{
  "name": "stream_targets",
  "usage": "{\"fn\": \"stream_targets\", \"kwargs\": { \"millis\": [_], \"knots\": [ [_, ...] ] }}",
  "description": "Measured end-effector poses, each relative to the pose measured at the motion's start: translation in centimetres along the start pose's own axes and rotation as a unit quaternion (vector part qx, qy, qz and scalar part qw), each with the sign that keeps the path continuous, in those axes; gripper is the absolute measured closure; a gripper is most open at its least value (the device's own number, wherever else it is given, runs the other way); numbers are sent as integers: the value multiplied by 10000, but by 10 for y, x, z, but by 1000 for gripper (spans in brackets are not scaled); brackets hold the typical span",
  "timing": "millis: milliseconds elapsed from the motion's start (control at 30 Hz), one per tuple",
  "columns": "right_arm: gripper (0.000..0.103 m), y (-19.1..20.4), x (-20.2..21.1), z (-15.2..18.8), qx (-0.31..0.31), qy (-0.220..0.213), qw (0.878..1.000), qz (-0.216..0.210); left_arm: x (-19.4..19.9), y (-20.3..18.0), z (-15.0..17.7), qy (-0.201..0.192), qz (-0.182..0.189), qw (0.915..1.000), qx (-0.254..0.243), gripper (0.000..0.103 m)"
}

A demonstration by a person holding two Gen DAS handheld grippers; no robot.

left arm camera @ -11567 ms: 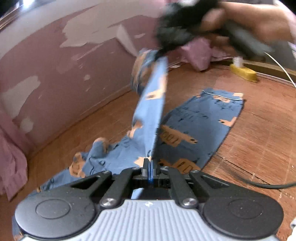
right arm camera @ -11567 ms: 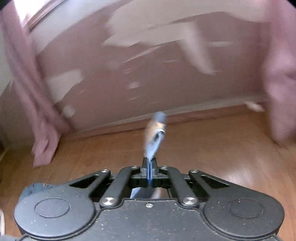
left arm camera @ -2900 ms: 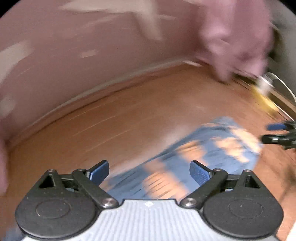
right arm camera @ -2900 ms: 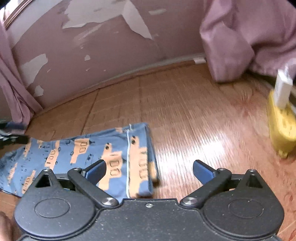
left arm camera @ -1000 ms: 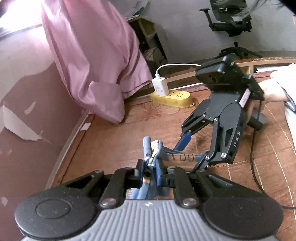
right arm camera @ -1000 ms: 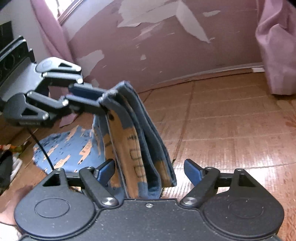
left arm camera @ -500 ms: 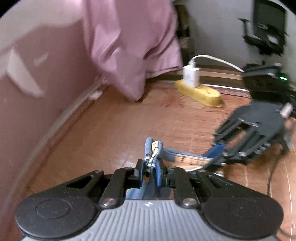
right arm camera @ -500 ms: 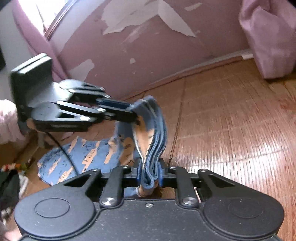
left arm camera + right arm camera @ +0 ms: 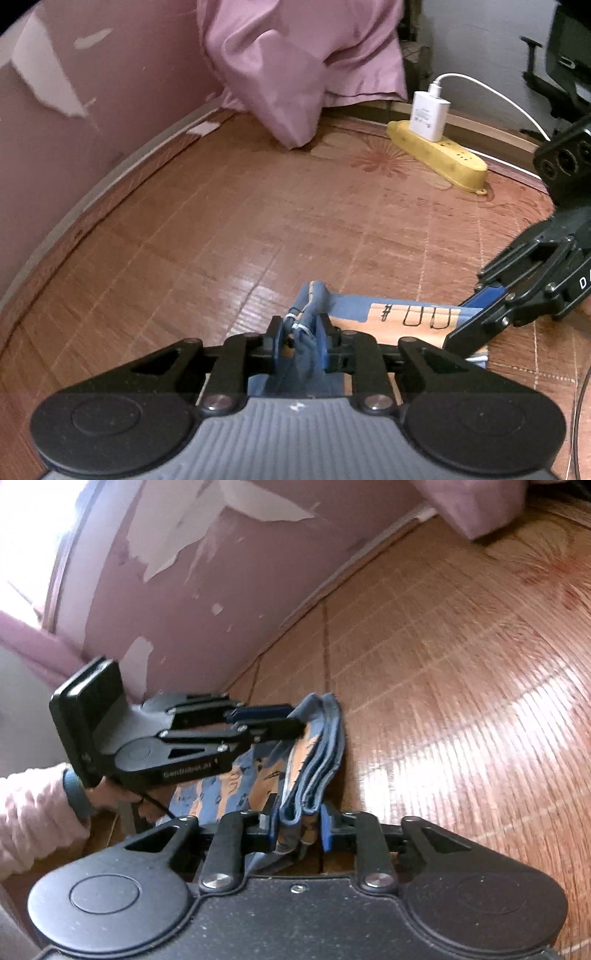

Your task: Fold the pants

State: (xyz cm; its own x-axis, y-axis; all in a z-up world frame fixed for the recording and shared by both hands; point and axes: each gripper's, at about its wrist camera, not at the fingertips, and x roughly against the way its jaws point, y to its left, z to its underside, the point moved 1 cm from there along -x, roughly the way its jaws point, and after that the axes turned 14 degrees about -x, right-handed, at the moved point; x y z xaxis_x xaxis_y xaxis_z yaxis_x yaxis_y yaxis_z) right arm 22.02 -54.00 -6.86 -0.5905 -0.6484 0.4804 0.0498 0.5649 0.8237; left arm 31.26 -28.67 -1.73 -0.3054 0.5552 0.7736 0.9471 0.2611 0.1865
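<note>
The blue pants [image 9: 406, 317] with orange prints are folded into a thick bundle just above the wooden floor [image 9: 258, 221]. My left gripper [image 9: 301, 341] is shut on one end of the folded edge. My right gripper [image 9: 472, 317] reaches in from the right and pinches the other end. In the right wrist view, the right gripper [image 9: 299, 830] is shut on several layers of the pants [image 9: 314, 753]. The left gripper [image 9: 295, 722] clamps the far end there. The rest of the garment hangs behind the fold and is partly hidden.
A yellow power strip [image 9: 436, 158] with a white charger [image 9: 428, 116] lies at the back right. A pink curtain [image 9: 295, 66] hangs at the back, beside the peeling wall [image 9: 55, 110]. An office chair [image 9: 565, 66] stands far right. A pink sleeve [image 9: 29, 812] holds the left gripper.
The right gripper, open a second ago, has shut on the folded edge. Both grippers keep their hold, and the bundle now sits lower, closer to the floor.
</note>
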Motion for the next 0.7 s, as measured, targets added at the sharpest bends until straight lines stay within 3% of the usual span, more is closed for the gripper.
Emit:
{"fn": "stream_targets", "kwargs": {
  "millis": [67, 133, 267, 367, 433, 533, 633, 700],
  "knots": [
    [89, 0, 1, 2, -121, -80, 9998, 116, -2, 4, 2, -19, -11, 9998, 199, 70],
    [89, -6, 6, 0, -260, -203, 9993, 173, -3, 10, 3, -9, -69, 9989, 459, 51],
    [89, -9, 11, 4, -528, -395, 9976, 227, 6, 23, 7, 4, -276, 9953, 924, 42],
    [88, -3, 10, 10, -435, -477, 9973, 355, 33, 26, 14, -1, -917, 9860, 1396, 29],
    [88, 0, 11, 14, -409, -577, 9964, 461, 56, 26, 27, -157, -949, 9776, 1872, 18],
    [87, 8, 13, 20, -309, -843, 9932, 738, 91, 26, 62, -547, -513, 9544, 2891, 17],
    [87, 21, 13, 27, -72, -1138, 9872, 1110, 111, 28, 101, -827, 65, 9174, 3892, 17],
    [90, 36, 11, 32, 172, -1291, 9831, 1290, 119, 31, 124, -947, 345, 8968, 4308, 17]
  ]
}}
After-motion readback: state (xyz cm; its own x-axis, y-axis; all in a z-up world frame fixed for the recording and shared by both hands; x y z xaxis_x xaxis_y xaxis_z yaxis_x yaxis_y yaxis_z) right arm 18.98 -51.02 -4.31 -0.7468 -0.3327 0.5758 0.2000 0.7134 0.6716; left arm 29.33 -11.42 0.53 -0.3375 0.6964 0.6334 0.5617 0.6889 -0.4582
